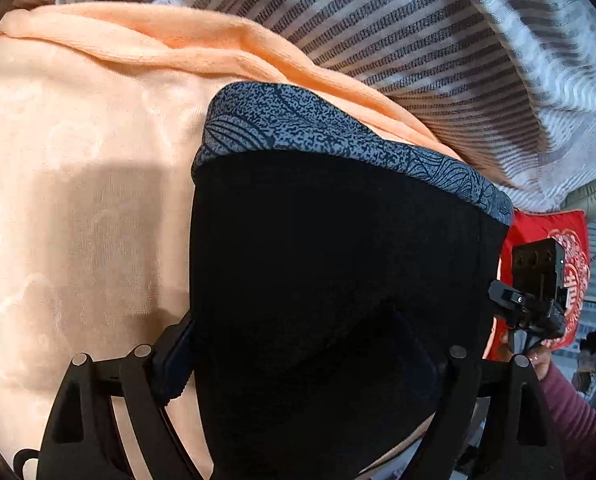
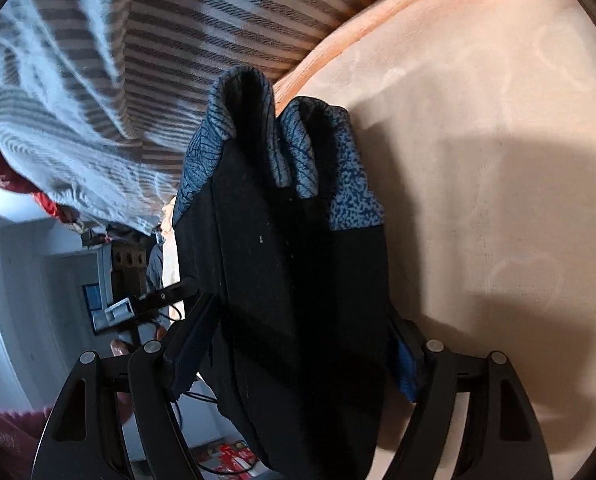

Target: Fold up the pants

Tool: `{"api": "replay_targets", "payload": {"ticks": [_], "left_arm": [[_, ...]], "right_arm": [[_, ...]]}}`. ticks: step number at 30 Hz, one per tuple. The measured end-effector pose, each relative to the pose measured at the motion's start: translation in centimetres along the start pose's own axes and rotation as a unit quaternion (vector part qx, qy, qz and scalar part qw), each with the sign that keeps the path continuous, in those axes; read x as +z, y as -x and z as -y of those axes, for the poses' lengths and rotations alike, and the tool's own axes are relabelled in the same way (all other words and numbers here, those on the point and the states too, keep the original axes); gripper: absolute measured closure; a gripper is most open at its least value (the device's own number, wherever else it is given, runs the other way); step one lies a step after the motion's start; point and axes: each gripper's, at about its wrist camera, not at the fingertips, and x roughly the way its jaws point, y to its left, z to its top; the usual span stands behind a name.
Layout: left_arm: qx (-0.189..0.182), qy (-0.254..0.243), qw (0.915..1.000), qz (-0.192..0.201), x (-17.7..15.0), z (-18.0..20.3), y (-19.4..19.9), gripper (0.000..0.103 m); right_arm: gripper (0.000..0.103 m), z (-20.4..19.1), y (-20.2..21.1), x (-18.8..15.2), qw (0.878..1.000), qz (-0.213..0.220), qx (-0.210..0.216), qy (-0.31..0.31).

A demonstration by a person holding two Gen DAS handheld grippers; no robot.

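Note:
The pants (image 1: 337,260) are black with a blue-grey patterned band along the far edge. My left gripper (image 1: 309,356) is shut on the pants, which drape between its fingers and hide the tips. In the right wrist view the pants (image 2: 298,280) hang bunched, with the patterned band (image 2: 294,148) folded in loops. My right gripper (image 2: 298,356) is shut on them, its blue pads (image 2: 405,364) pressing the cloth. The right gripper also shows in the left wrist view (image 1: 537,292) at the right edge of the pants.
A peach blanket (image 1: 78,180) covers the bed beneath the pants and also shows in the right wrist view (image 2: 477,160). A grey striped blanket (image 1: 437,40) lies beyond it. A red cushion (image 1: 569,248) sits at the far right. Room furniture (image 2: 110,280) shows at left.

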Motion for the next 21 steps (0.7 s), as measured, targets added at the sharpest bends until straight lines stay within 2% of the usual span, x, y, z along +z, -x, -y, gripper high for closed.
{"api": "replay_targets", "payload": {"ticks": [4,6,14,21], "left_arm": [[0.021,-0.012,0.9996,0.017,-0.6,1.7,0.5,0.026],[0.027,-0.016,0.9992,0.023,-0.9,2.6,0.8,0.027],[0.023,-0.028,0.9987,0.036,-2.1,5.4,2.7,0.028],[0.037,-0.033,0.9978,0.044,-6.4,8.1,4.9,0.028]], "right_arm": [[0.040,-1.0,-0.1,-0.5,1.000,0.009,-0.022,-0.005],[0.047,-1.7,-0.1,-0.8,1.000,0.014,-0.022,-0.008],[0.049,-3.6,0.9,-2.6,1.000,0.007,-0.001,-0.009],[0.049,-5.6,2.6,-6.0,1.000,0.000,0.013,-0.003]]}}
